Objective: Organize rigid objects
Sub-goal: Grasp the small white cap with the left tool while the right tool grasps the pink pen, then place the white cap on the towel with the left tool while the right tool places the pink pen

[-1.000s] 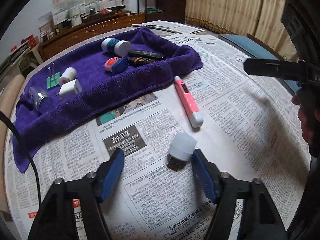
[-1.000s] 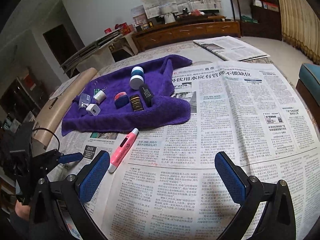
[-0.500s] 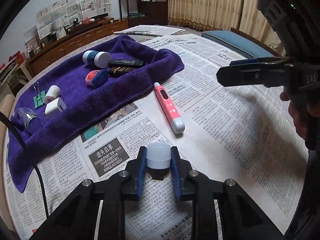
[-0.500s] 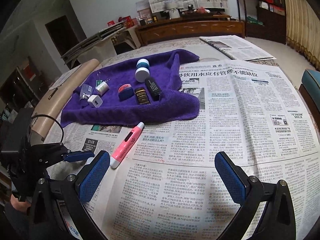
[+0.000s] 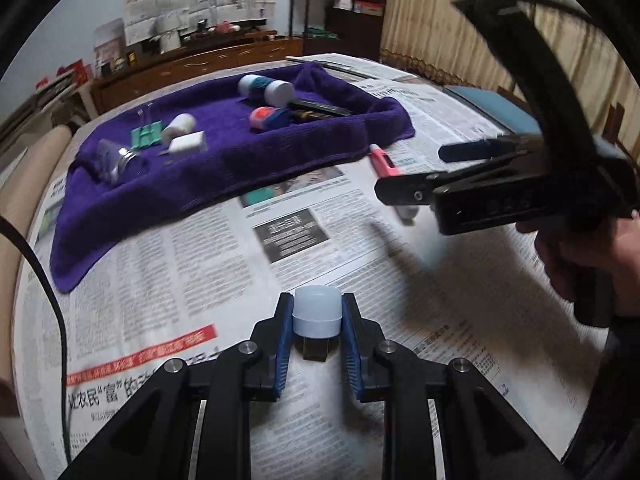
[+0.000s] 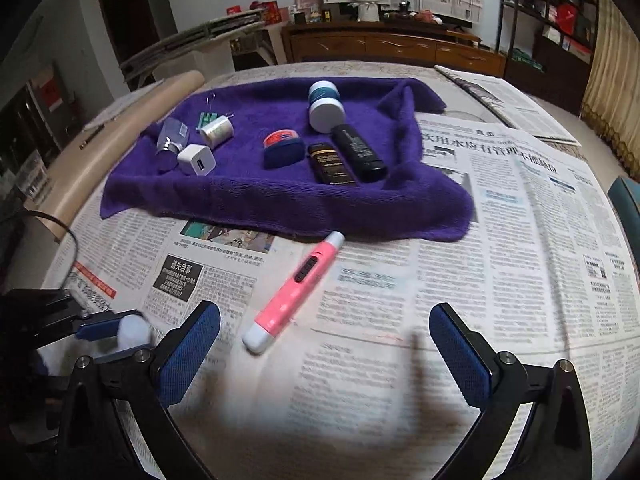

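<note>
- Where the left wrist view looks down its fingers: left gripper [image 5: 316, 332] clamped on a small white-capped plug light [image 5: 316, 311], blue pads pressed to both sides, dark plug end pointing back toward the camera, above the newspaper [image 5: 192, 272].
- Beyond it, purple towel [image 5: 224, 160] spread on the newspaper, carrying a glass jar [image 5: 116, 159], green binder clips [image 5: 147, 136], white charger cube [image 5: 188, 142], white cylinder [image 5: 179, 124], blue-and-red tape case [image 5: 269, 117], white-and-teal jars [image 5: 266, 89].
- At right, right gripper [image 5: 460, 168] seen side-on and blurred, held in a hand [image 5: 580, 248], partly covering the pink pen [image 5: 384, 162].
- Seen from the right wrist view: right gripper [image 6: 325, 350] spread wide, nothing between the pads, low over the newspaper.
- Pink pen [image 6: 294, 292] lying on the newspaper between towel edge and the left pad, white tip nearest the camera.
- On the purple towel [image 6: 280, 196], two dark rectangular items [image 6: 346, 156] side by side near the jars.
- At lower left, left gripper [image 6: 116, 334] pinching the white plug light [image 6: 134, 330].
</note>
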Available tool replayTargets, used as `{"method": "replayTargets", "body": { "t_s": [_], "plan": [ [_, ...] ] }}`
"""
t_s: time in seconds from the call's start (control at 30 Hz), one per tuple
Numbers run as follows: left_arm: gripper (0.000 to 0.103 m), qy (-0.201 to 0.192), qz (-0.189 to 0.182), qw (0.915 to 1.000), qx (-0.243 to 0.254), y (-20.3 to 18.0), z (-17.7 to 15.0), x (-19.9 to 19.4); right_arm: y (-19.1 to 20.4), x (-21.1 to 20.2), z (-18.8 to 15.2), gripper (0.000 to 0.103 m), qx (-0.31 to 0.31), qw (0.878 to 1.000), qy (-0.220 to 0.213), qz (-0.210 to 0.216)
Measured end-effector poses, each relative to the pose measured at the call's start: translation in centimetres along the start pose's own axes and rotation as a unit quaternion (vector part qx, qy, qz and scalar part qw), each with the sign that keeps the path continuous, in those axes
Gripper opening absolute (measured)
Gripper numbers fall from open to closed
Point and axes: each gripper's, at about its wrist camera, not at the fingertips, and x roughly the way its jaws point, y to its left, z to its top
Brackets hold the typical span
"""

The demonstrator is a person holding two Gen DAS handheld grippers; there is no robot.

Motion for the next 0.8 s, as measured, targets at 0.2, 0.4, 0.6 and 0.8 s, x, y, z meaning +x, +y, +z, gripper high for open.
{"method": "replayTargets", "body": {
  "t_s": [0.2,0.4,0.6,0.8],
  "plan": [
    [0.023,-0.01,-0.013,0.9997,-0.02,1.5,-0.6,-1.0,1.3,1.9,0.0,0.094,0.006,0.999,0.014,-0.043],
    [0.023,-0.012,-0.027,0.9987,-0.041,2.6,-1.1,-1.1,1.4,2.0,0.3,0.093,0.037,0.997,0.003,-0.064],
    [0.023,-0.017,-0.042,0.9975,-0.054,2.9,-1.3,-1.4,1.5,1.3,0.5,0.045,0.052,0.996,-0.005,-0.076],
    [0.023,-0.021,-0.05,0.997,-0.054,2.6,-1.2,-1.8,2.0,1.0,0.3,0.014,0.044,0.996,-0.012,-0.074]
  ]
}}
